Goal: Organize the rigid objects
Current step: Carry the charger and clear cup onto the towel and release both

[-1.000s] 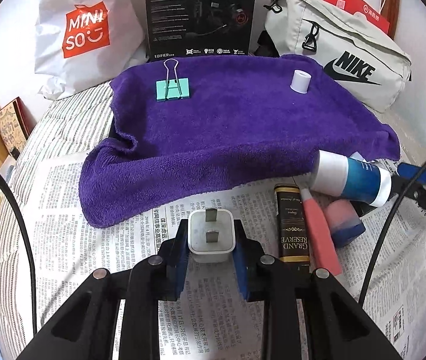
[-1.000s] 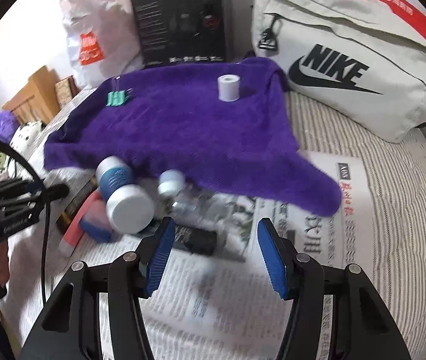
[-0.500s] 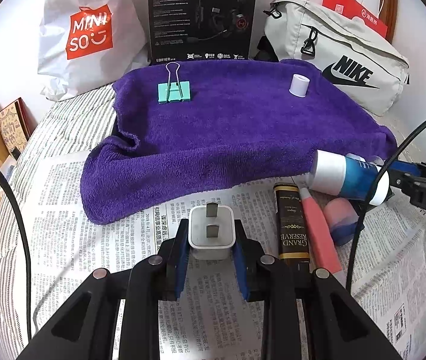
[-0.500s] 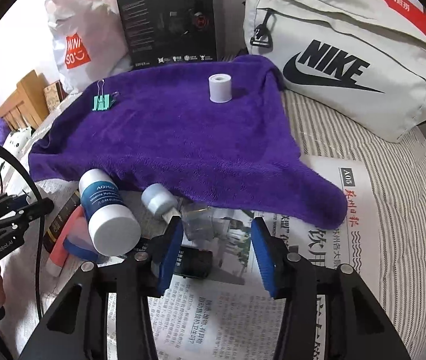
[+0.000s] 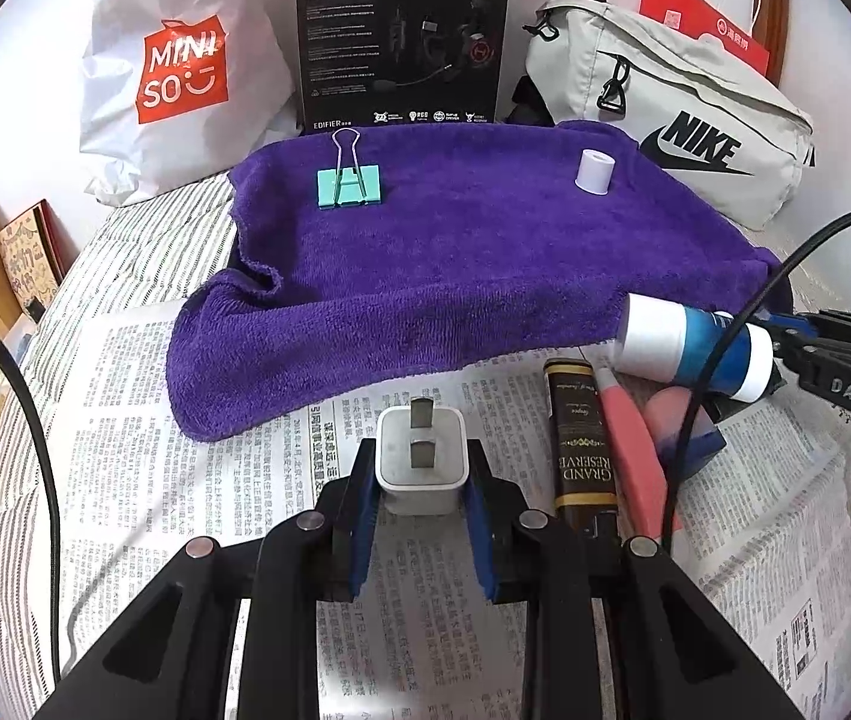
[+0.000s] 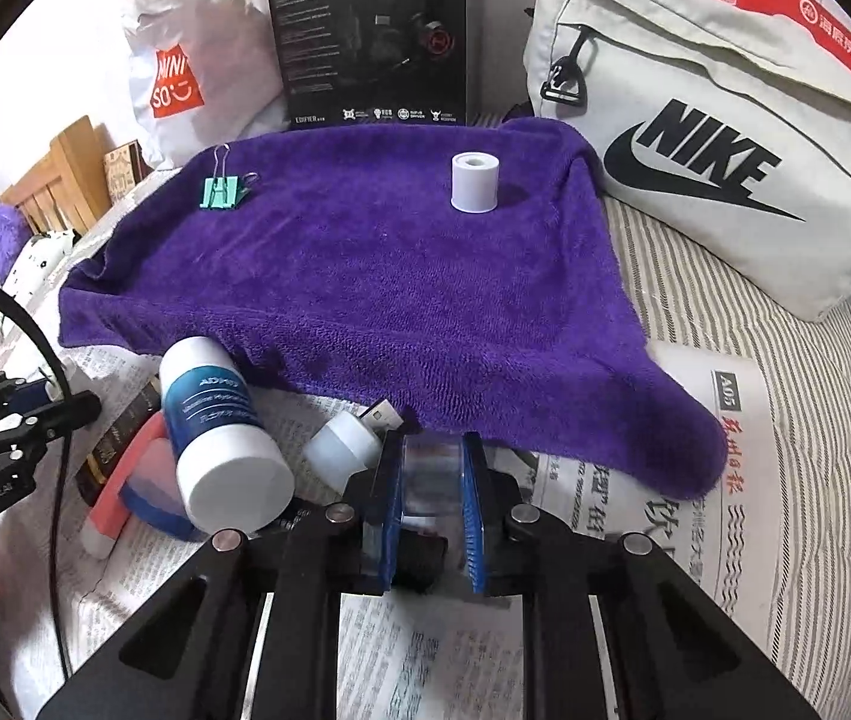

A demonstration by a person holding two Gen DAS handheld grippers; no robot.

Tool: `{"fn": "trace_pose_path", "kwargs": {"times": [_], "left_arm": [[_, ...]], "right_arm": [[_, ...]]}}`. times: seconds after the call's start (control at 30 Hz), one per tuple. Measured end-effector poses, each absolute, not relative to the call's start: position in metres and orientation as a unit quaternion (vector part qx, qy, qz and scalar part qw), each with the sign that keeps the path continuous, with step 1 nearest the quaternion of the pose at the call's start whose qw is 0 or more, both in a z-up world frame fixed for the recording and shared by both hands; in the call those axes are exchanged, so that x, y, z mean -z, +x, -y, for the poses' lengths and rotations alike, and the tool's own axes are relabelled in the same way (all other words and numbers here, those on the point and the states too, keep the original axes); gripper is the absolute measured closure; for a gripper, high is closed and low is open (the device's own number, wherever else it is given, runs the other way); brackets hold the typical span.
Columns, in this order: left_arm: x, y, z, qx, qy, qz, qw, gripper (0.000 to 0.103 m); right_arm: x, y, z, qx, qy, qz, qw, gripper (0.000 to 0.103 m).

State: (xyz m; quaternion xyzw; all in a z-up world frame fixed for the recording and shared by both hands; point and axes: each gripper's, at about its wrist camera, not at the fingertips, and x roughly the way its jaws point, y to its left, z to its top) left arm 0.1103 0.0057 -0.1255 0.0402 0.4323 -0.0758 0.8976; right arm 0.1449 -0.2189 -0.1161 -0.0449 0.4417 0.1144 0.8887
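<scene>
My left gripper point(image 5: 420, 483) is shut on a white plug adapter point(image 5: 420, 457), held above the newspaper just in front of the purple towel point(image 5: 455, 258). My right gripper point(image 6: 432, 480) is shut on a small clear plastic box point(image 6: 431, 474) at the towel's near edge. A green binder clip point(image 5: 348, 186) and a small white roll point(image 5: 594, 171) sit on the towel; both also show in the right wrist view, the clip point(image 6: 222, 191) and the roll point(image 6: 473, 183).
Beside my right gripper on the newspaper lie a blue and white bottle point(image 6: 215, 432), a small white bottle point(image 6: 344, 443), a USB stick point(image 6: 382, 414), a dark box point(image 5: 582, 438) and a pink tube point(image 5: 629, 450). A Nike bag point(image 6: 713, 138), headset box point(image 5: 401, 30) and Miniso bag point(image 5: 179, 60) stand behind.
My right gripper moved forward and closed on the clear box. My left gripper keeps hold of the plug adapter and has lifted slightly.
</scene>
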Motion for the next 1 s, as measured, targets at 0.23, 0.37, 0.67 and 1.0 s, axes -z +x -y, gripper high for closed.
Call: {"fn": "trace_pose_path", "kwargs": {"times": [0.23, 0.37, 0.67, 1.0], "left_arm": [[0.125, 0.111, -0.008, 0.082, 0.031, -0.432, 0.897, 0.078], [0.124, 0.112, -0.02, 0.097, -0.009, -0.435, 0.895, 0.078], [0.117, 0.109, -0.02, 0.096, -0.006, -0.443, 0.891, 0.078], [0.093, 0.104, -0.018, 0.102, -0.005, -0.433, 0.896, 0.078]], "right_arm": [[0.117, 0.137, 0.233, -0.092, -0.042, -0.45, 0.887, 0.086], [0.118, 0.138, 0.237, -0.091, -0.025, -0.45, 0.888, 0.086], [0.109, 0.132, 0.245, -0.095, -0.019, -0.448, 0.889, 0.086], [0.09, 0.129, 0.247, -0.105, -0.018, -0.439, 0.892, 0.086]]}}
